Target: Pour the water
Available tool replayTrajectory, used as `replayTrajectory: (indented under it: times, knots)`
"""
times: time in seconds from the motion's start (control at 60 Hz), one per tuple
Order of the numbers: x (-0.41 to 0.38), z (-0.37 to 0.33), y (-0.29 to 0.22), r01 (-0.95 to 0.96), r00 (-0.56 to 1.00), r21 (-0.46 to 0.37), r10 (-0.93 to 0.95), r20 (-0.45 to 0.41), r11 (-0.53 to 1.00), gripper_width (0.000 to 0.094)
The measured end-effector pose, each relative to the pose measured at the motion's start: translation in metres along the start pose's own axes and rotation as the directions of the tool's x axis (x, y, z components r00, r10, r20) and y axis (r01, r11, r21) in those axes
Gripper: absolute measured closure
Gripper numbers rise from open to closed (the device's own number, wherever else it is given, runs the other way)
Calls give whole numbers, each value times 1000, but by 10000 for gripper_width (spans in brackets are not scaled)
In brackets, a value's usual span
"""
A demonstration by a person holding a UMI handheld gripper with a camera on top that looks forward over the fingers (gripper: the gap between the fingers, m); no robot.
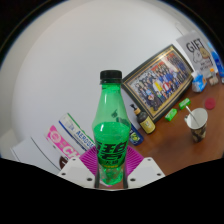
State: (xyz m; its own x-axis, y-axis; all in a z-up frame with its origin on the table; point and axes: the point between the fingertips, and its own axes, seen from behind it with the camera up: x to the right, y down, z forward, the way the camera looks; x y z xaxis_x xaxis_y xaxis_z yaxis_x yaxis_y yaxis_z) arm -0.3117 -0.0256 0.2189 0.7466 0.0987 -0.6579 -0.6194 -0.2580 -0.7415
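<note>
A green plastic bottle [112, 130] with a black cap and a dark label stands upright between my gripper's [112, 172] fingers. The magenta pads [88, 160] press against both its sides, so the gripper is shut on the bottle. The bottle fills the middle of the view and hides what lies straight ahead. A white paper cup [196, 122] with something sticking out of it stands on the wooden table [165, 145] beyond the fingers to the right.
A framed group photo [160, 80] leans against the white wall. A small yellow-capped bottle [147, 124] stands in front of it. Printed leaflets [66, 140] lie to the left. Blue and white boxes [203, 60] stand at the far right.
</note>
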Motion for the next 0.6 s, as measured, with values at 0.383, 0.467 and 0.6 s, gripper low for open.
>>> replayTrajectory:
  times: [0.383, 0.467, 0.6]
  knots:
    - [62, 13, -81, -878, 459, -48, 867, 194, 476, 623]
    - [79, 18, -82, -941, 309, -77, 929, 204, 330, 622]
    - [100, 21, -84, -986, 108, -103, 970, 218, 133, 623]
